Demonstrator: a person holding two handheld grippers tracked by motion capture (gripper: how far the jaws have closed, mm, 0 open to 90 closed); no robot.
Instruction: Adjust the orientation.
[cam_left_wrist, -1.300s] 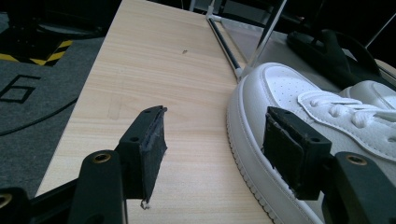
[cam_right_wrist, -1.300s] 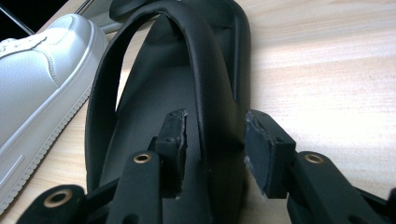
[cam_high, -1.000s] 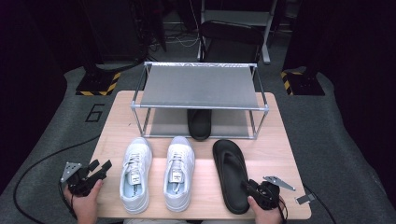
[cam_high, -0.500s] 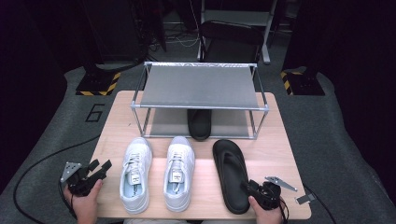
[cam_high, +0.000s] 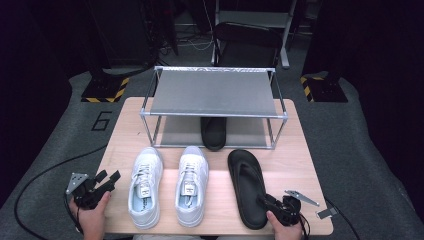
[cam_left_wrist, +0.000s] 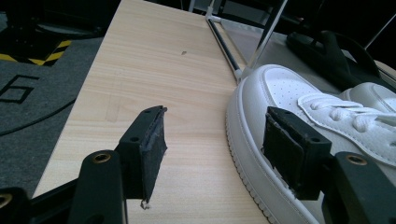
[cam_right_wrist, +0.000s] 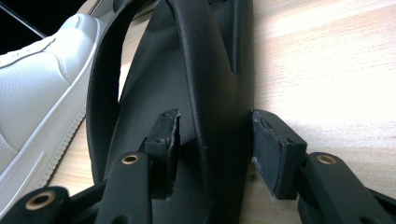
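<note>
A black slipper (cam_high: 246, 182) lies toe-away on the right half of the wooden table (cam_high: 295, 155). My right gripper (cam_high: 267, 201) sits at its heel end. In the right gripper view the jaws straddle the slipper's (cam_right_wrist: 159, 93) raised right edge, and a dark gap shows at the left pad (cam_right_wrist: 168, 135). These jaws have just been closing a little around that edge. To the slipper's left stand two white sneakers (cam_high: 145, 186) (cam_high: 191, 184). My left gripper (cam_high: 109, 178) hovers open just left of the left sneaker (cam_left_wrist: 280, 93), with bare wood between its jaws.
A metal two-shelf rack (cam_high: 215, 92) stands at the back of the table, with a second black slipper (cam_high: 214, 131) on its lower shelf. Dark carpet surrounds the table, and a cable (cam_high: 40, 175) trails over it at the left. A small metal tag (cam_high: 325, 214) lies by the right front corner.
</note>
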